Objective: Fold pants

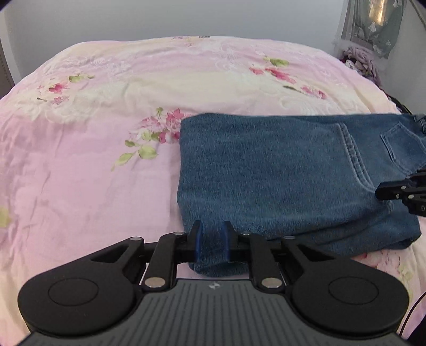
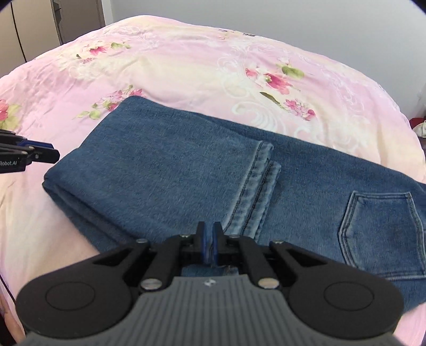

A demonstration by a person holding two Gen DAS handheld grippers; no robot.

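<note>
Blue jeans [image 1: 279,173] lie folded on a pink floral bedspread [image 1: 106,133], the leg hems [image 2: 263,170] laid back over the seat near the back pocket [image 2: 380,229]. My left gripper [image 1: 211,234] sits at the near left corner of the fold with denim between its parted blue pads. My right gripper [image 2: 209,239] is shut on the near edge of the jeans [image 2: 173,170] by the hems. Each gripper shows in the other view: the right one at the right edge [image 1: 399,191], the left one at the left edge [image 2: 34,154].
The bedspread [image 2: 186,66] covers the whole bed. A curtain and a heap of purple cloth [image 1: 362,61] are at the far right corner. A wardrobe [image 2: 53,21] stands past the bed's far left. A grey wall runs behind.
</note>
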